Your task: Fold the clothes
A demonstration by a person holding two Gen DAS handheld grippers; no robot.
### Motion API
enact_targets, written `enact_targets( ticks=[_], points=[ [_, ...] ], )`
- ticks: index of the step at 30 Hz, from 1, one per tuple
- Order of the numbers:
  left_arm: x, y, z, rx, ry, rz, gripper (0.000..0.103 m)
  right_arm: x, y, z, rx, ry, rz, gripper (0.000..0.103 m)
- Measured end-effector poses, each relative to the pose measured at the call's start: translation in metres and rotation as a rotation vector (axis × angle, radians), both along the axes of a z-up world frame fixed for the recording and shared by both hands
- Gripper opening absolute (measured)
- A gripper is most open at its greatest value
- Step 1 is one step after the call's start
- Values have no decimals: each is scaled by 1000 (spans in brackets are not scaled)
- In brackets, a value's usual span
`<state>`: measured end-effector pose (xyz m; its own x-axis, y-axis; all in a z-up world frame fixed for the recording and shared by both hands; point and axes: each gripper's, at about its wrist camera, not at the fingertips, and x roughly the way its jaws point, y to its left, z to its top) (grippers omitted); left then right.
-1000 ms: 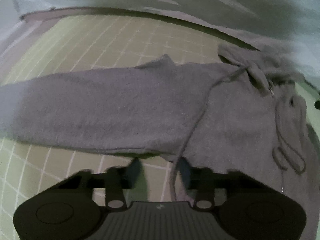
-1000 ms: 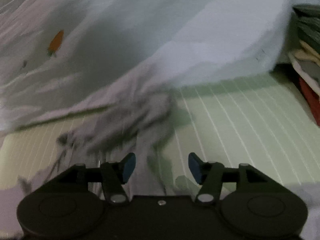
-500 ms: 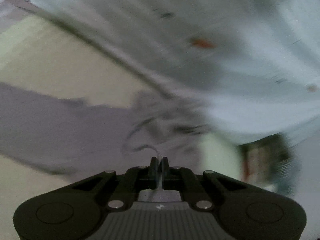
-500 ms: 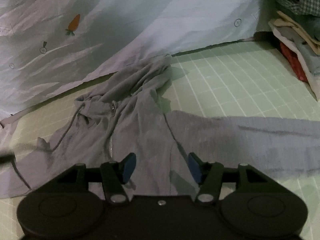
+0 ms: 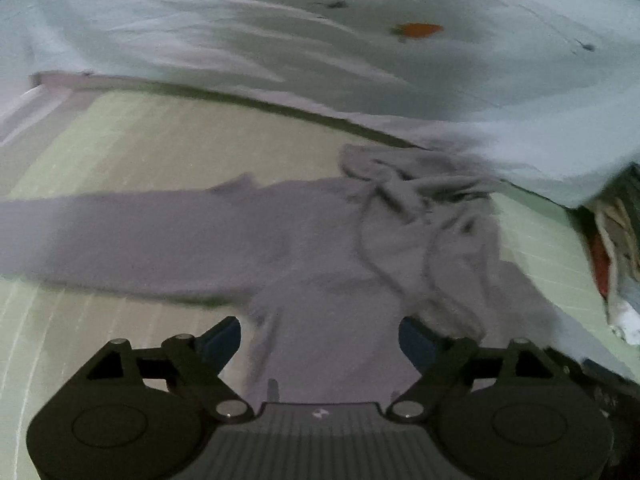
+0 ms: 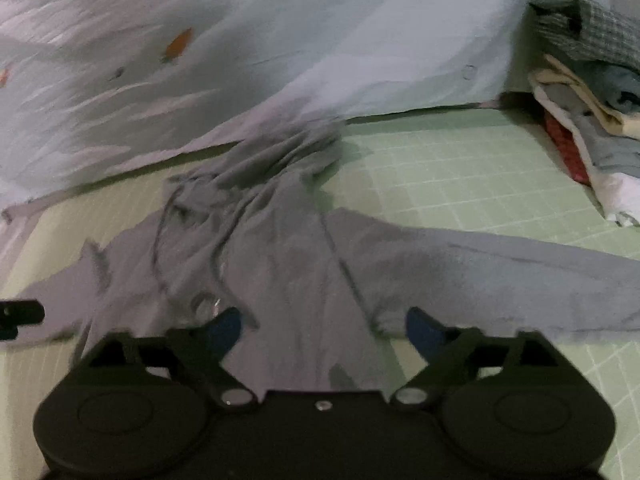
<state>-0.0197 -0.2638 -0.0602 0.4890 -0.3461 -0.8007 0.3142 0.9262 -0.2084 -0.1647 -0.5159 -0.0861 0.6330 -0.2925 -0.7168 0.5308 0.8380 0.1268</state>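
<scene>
While the grey hoodie (image 5: 320,256) lies spread on the green grid mat (image 6: 460,168), sleeves out to each side, my left gripper (image 5: 320,340) and right gripper (image 6: 322,330) hang above its body. Both pairs of jaws have just been opening and stand wide, pinching nothing. Folded clothes (image 6: 588,120) are stacked beyond its right sleeve.

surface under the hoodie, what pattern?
Pale green mat with a white grid; clearest in the right wrist view.
</scene>
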Motion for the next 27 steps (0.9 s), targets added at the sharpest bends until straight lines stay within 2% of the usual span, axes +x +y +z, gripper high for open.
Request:
enact_targets(
  ticks=[3, 8, 16, 21, 27],
  points=[
    [-22, 14, 3, 36, -7, 63, 90, -16, 15, -6, -23, 5, 84, 103],
    [-59, 34, 11, 96, 19, 140, 92, -39, 38, -18, 27, 55, 206, 103],
    [-92, 61, 14, 177, 9, 160, 95, -51, 61, -44, 144, 132, 285, 103],
    [-84, 103, 8, 134, 29, 194, 95, -47, 79, -58, 157, 207, 258, 103],
    [-37, 166, 1, 119, -2, 171, 96, -26, 104, -64, 63, 312, 85, 103]
  ],
)
